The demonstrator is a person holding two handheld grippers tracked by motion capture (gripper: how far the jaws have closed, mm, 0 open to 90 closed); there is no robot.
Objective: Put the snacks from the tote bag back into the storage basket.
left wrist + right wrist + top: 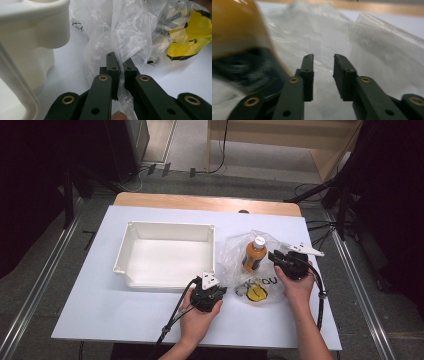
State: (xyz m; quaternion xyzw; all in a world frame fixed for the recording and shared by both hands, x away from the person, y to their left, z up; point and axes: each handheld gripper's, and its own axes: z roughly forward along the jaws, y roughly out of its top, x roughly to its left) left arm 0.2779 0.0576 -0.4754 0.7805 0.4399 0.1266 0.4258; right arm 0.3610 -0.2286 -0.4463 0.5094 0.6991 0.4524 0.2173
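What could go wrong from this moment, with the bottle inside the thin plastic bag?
The left gripper pinches only a thin fold of the plastic bag; the film may tear or slip out. The orange bottle lies loose inside and could roll if the bag is pulled. The right gripper, jaws open beside the bottle, may catch film instead.

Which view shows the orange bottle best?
The high view: the whole bottle lies inside the clear bag, white cap away from the person, beside the right gripper. The right gripper view gives a blurred orange side at close range. In the left gripper view I cannot make it out.
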